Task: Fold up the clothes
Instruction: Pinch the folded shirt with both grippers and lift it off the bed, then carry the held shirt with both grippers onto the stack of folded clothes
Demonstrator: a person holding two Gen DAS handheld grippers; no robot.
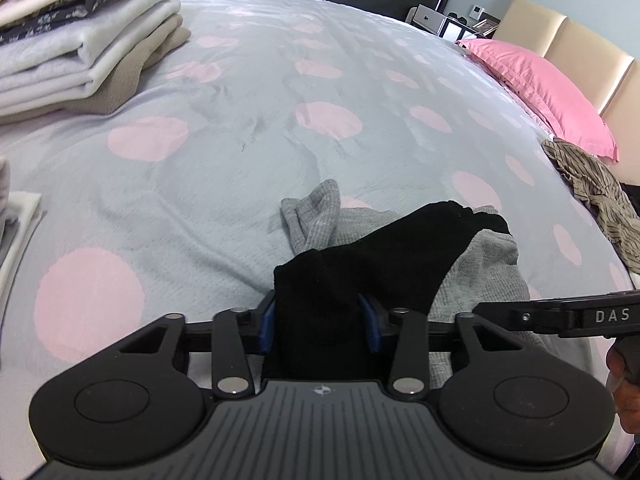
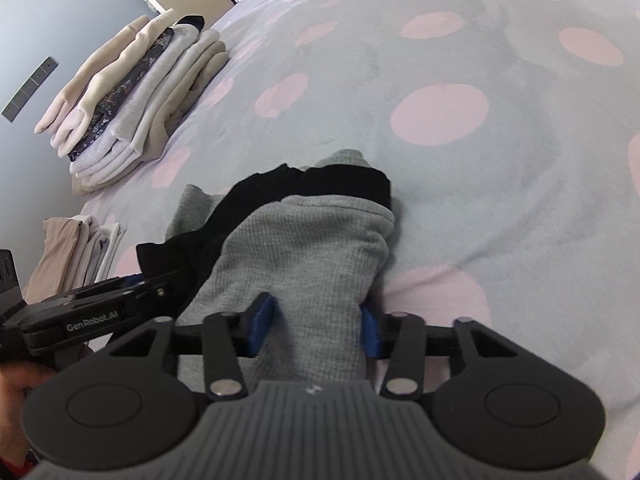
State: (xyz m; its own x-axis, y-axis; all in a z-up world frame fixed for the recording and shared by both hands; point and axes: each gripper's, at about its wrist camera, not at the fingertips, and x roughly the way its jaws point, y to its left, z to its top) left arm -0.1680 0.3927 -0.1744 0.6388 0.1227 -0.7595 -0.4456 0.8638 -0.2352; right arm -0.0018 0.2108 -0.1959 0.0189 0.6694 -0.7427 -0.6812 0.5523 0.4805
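A crumpled garment, part black (image 1: 384, 256) and part grey waffle knit (image 1: 480, 272), lies on the grey bedspread with pink dots (image 1: 240, 160). My left gripper (image 1: 320, 320) is shut on the black cloth, which fills the gap between its blue pads. In the right wrist view the grey cloth (image 2: 304, 248) runs between the pads of my right gripper (image 2: 316, 328), which is shut on it, and the black part (image 2: 320, 182) sits behind. The two grippers are side by side, close together, at the near end of the garment.
A tall stack of folded clothes (image 1: 80, 48) stands at the far left of the bed. A smaller folded pile (image 2: 80, 248) lies near the left edge. A pink pillow (image 1: 540, 92) and a crumpled striped garment (image 1: 592, 188) are at the right, by the headboard.
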